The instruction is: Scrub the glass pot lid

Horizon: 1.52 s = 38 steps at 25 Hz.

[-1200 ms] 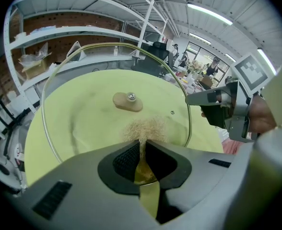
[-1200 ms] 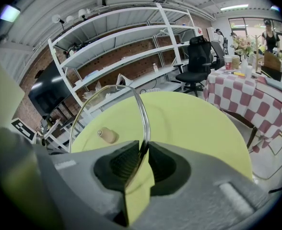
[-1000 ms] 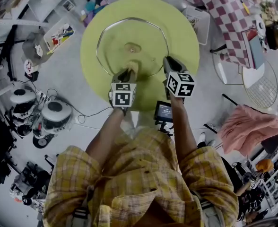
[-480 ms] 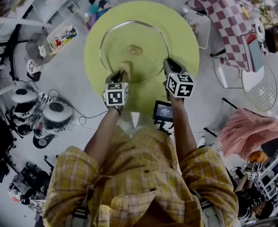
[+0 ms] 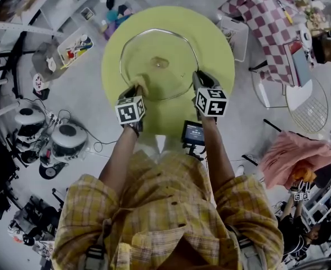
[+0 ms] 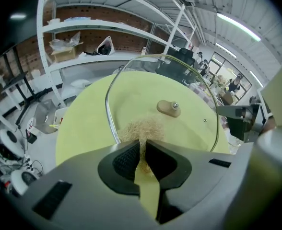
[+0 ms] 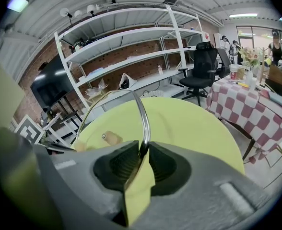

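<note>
A round glass pot lid (image 5: 161, 49) with a metal rim and a tan knob (image 5: 160, 62) lies over the lime-green round table (image 5: 216, 38). My left gripper (image 5: 138, 86) is shut on a tan fibrous scrubber (image 6: 142, 129), which rests on the glass just inside the lid's near-left rim (image 6: 111, 123). My right gripper (image 5: 198, 83) is shut on the lid's metal rim (image 7: 143, 123) at its near-right edge. The knob (image 6: 169, 108) lies beyond the scrubber in the left gripper view, and the knob (image 7: 111, 138) lies to the left in the right gripper view.
A checked tablecloth (image 5: 269, 16) covers a table at the right, beside wire chairs (image 5: 306, 103). A small screen (image 5: 193, 133) stands just below the green table. Bins and round devices (image 5: 64, 139) sit on the floor at the left. White shelving (image 7: 126, 56) stands beyond the table.
My left gripper has slid the scrubber leftward across the glass, from near the knob to the lid's near-left rim. The right gripper has kept its grip on the rim.
</note>
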### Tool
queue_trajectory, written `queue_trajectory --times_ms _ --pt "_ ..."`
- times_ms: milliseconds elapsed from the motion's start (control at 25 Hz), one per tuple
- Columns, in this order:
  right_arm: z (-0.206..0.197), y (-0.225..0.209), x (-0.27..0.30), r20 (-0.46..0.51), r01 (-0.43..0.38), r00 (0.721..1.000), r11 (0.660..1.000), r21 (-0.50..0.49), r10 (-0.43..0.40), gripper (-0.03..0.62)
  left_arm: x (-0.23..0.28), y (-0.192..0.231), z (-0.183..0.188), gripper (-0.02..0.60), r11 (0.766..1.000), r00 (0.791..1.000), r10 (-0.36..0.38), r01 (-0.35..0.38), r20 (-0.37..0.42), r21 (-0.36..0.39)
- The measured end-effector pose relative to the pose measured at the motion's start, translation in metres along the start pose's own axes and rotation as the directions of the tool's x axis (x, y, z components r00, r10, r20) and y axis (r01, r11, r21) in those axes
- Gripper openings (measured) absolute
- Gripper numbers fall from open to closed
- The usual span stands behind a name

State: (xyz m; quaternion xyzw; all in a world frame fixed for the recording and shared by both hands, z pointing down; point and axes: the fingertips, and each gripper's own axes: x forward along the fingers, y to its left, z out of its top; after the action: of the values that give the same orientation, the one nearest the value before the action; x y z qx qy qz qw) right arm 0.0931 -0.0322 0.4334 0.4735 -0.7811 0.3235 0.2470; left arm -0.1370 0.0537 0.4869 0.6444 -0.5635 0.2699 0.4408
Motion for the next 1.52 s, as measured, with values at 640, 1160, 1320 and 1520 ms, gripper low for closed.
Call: queue_trajectory --times_ms 640,1160,1320,1520 --pt "0.023 0.007 -0.037 0.061 -0.04 0.997 0.999 0.015 0.039 0.117 -0.034 -0.009 0.036 0.043 0.994 0.995 -0.033 0.022 0.095 0.109" --pt "0.103 0.04 -0.148 0.258 -0.017 0.966 0.999 -0.043 0.027 0.121 -0.136 -0.045 0.106 0.043 0.992 0.956 -0.11 0.088 0.271 0.091" --pt "0.122 0.053 -0.184 0.321 0.01 0.947 0.999 -0.053 0.008 0.121 -0.168 -0.07 0.124 0.043 0.982 0.931 -0.169 0.132 0.325 0.131" --pt "0.14 0.073 -0.215 0.377 0.012 0.926 0.998 -0.057 0.01 0.121 -0.194 -0.096 0.139 0.043 0.967 0.894 -0.215 0.139 0.392 0.213"
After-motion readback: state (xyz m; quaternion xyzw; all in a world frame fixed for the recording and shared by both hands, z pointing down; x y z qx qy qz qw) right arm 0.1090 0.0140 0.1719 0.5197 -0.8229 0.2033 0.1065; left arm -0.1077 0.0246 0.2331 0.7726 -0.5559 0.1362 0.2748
